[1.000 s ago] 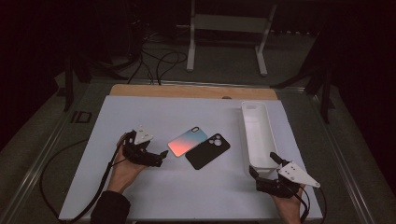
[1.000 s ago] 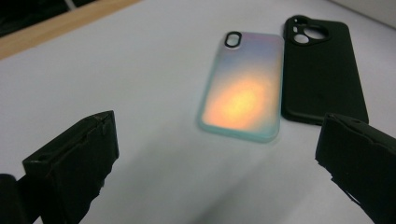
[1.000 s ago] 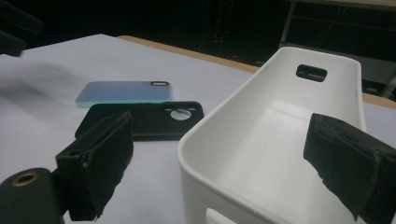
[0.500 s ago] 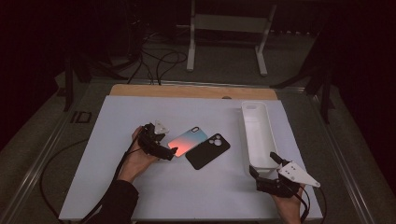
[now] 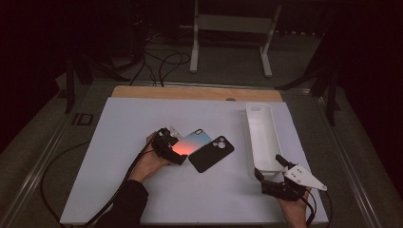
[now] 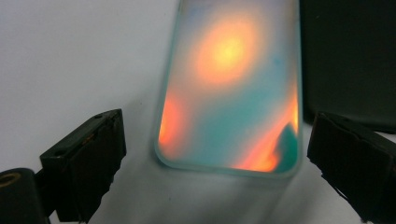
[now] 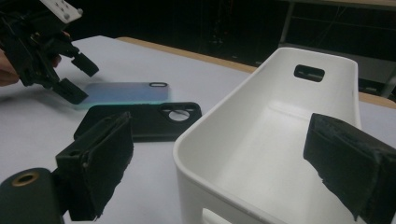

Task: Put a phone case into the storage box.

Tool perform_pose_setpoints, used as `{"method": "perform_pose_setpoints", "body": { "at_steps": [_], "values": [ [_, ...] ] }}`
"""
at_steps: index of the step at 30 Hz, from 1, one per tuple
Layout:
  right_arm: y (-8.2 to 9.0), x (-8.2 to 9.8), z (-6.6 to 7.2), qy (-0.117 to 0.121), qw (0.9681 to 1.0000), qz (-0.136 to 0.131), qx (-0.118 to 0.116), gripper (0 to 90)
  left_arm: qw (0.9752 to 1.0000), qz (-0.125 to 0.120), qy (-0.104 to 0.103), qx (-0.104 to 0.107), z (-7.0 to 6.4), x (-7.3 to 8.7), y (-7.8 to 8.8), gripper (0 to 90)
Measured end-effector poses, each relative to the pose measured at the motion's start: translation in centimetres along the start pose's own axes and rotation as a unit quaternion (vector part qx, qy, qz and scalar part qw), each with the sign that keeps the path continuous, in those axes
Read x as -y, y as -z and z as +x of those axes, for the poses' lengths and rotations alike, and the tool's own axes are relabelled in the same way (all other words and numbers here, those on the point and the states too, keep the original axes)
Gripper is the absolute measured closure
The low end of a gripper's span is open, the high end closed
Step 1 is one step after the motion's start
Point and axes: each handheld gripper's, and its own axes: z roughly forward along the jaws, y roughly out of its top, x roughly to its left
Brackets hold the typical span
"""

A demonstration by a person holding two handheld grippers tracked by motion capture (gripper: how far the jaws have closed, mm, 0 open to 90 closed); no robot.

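- Over on the left, the left gripper (image 5: 178, 153) sits low on the white surface (image 5: 114, 142), right at the near end of the gradient phone case (image 5: 194, 142).
- Its jaws stand wide and have just been easing inward; in the left gripper view the orange and teal end of the case (image 6: 231, 88) lies between them, with a clear gap of surface on each side, so nothing is clamped.
- That gradient case lies flat, camera hole at the far end, angled up toward the right.
- Just beside it on the right lies the black phone case (image 5: 211, 153), also flat; their long edges run side by side, though I cannot tell if they touch.
- Further right, the long white bin (image 5: 262, 135) stands upright along the surface's right side, a handle slot in its far wall.
- At the far right, the right gripper (image 5: 272, 171) hovers at the bin's near end, jaws spread wide on either side of the bin's near corner (image 7: 196, 140), pads off it, gripping nothing.
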Motion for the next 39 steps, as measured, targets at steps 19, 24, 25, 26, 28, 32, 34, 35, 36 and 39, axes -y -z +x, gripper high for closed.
{"method": "perform_pose_setpoints", "body": {
  "at_steps": [19, 24, 25, 26, 28, 32, 34, 35, 36, 39],
  "values": [
    [0.1, 0.0, -0.1, -0.001, 1.0000, 0.000, 0.000, 8.2, 0.9994, 0.026, -0.014, 0.017, 0.8, -2.1, -1.8, 15.1],
    [0.0, 0.0, -0.1, -0.001, 1.0000, 0.001, -0.002, 8.2, 0.9982, 0.049, -0.009, 0.033, 1.5, -3.0, -2.3, 13.9],
    [0.0, 0.0, -0.1, -0.001, 1.0000, 0.001, -0.002, 8.2, 0.9982, 0.049, -0.009, 0.033, 1.5, -3.0, -2.3, 13.6],
    [0.0, 0.0, -0.1, -0.002, 1.0000, 0.001, -0.001, 8.2, 0.9979, 0.056, -0.009, 0.033, 1.5, -3.3, -2.5, 13.2],
    [0.0, 0.1, -0.1, -0.002, 1.0000, 0.001, -0.001, 8.2, 0.9973, 0.064, -0.013, 0.033, 1.5, -3.5, -2.6, 12.3],
    [0.0, 0.0, 0.0, -0.002, 1.0000, 0.001, -0.001, 8.2, 0.9965, 0.074, -0.012, 0.035, 1.5, -3.7, -2.7, 11.8],
    [0.0, 0.0, 0.0, -0.002, 1.0000, 0.001, -0.002, 8.2, 0.9962, 0.079, -0.012, 0.035, 1.5, -3.9, -2.7, 11.9],
    [0.0, 0.0, 0.0, -0.001, 1.0000, 0.002, -0.002, 8.2, 0.9959, 0.083, -0.012, 0.035, 1.5, -3.9, -2.7, 11.9],
    [0.0, 0.0, 0.0, -0.001, 1.0000, 0.002, -0.002, 8.2, 0.9959, 0.083, -0.012, 0.035, 1.5, -3.9, -2.7, 12.0],
    [0.0, 0.0, 0.0, -0.002, 1.0000, 0.001, -0.002, 8.2, 0.9947, 0.096, -0.014, 0.033, 1.4, -4.3, -2.7, 13.5]
  ]
}}
